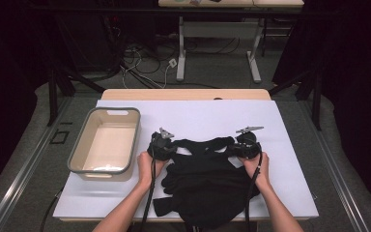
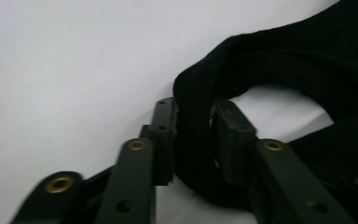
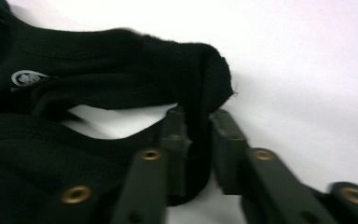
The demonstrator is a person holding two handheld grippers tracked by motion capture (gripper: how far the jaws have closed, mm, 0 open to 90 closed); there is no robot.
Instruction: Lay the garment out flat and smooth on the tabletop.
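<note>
- Forearms come in from the counter's near edge, each hand holding a claw.
- Black garment (image 1: 205, 181) lies on the white counter (image 1: 290, 145), spread from the middle toward the near edge and hanging over it.
- Left claw (image 2: 193, 123) has a folded shoulder of the garment between its pads; the jaws look slightly slack around it.
- Right claw (image 3: 198, 123) is clamped on the other shoulder fold.
- Beige tub (image 1: 79, 157) sits near the counter's left edge, well apart from the garment.
</note>
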